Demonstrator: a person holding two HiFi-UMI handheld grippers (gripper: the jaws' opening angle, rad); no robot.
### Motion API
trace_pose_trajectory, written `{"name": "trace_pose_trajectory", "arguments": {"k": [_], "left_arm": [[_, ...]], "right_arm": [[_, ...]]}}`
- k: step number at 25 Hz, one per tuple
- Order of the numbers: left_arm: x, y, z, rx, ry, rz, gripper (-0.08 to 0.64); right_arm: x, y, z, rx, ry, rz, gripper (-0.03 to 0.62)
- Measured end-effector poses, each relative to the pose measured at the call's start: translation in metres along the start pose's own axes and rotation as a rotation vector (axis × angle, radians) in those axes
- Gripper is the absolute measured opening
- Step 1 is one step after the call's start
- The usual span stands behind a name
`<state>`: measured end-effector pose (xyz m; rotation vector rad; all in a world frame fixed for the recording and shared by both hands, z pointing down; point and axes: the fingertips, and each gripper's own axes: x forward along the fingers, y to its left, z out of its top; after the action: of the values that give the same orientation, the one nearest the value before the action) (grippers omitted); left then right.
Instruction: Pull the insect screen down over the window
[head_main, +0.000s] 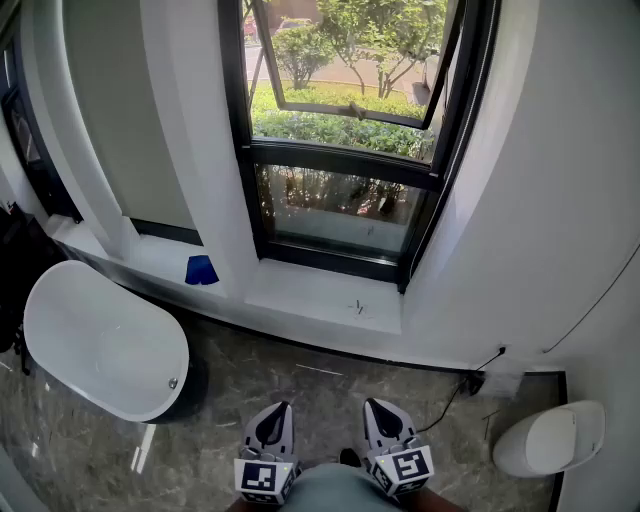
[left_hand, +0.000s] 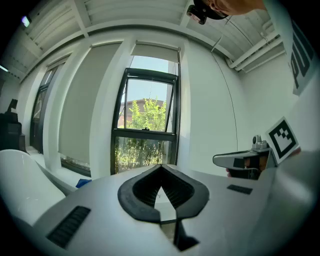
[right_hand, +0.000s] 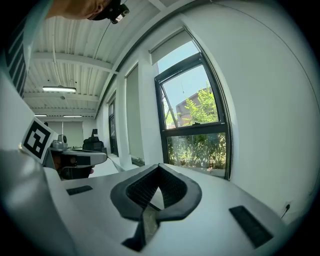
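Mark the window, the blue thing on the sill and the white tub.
window (head_main: 340, 215): head view, lower glass pane.
blue object (head_main: 201, 270): head view, its middle.
white tub (head_main: 100, 345): head view, inner wall.

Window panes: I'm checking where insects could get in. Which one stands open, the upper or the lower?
The upper pane: its sash is tilted outward at the bottom, toward the shrubs. The lower pane sits flush and shut.
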<state>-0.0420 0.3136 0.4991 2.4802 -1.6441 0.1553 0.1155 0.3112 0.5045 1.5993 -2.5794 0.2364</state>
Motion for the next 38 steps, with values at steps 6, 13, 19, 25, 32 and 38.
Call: {"name": "trace_pose_trajectory", "arguments": {"k": [6, 13, 19, 25, 32, 38], "left_arm": [[-0.003, 0.005, -0.006, -0.001, 0.001, -0.005, 0.012], [-0.012, 0.016, -0.012, -0.006, 0.012, -0.005, 0.012], [-0.022, 0.028, -0.011, -0.008, 0.001, -0.005, 0.012], [-0.038, 0.050, -0.015, 0.015, 0.002, -0.017, 0.012], [-0.057, 0.081, -0.019, 0.011, -0.012, -0.040, 0.012], [-0.048, 0.095, -0.023, -0.009, -0.009, -0.031, 0.012]], "right_arm": [[0.004, 0.008, 0.002, -0.013, 0.000, 0.007, -0.003], [0.006, 0.022, 0.000, 0.006, 0.007, 0.007, -0.003], [0.010, 0.032, -0.007, 0.035, -0.001, -0.003, -0.003], [0.016, 0.058, -0.006, 0.000, -0.018, -0.026, -0.003], [0.025, 0.081, 0.000, -0.022, -0.015, -0.078, -0.003], [0.036, 0.082, -0.001, -0.023, -0.006, -0.082, -0.003]]}}
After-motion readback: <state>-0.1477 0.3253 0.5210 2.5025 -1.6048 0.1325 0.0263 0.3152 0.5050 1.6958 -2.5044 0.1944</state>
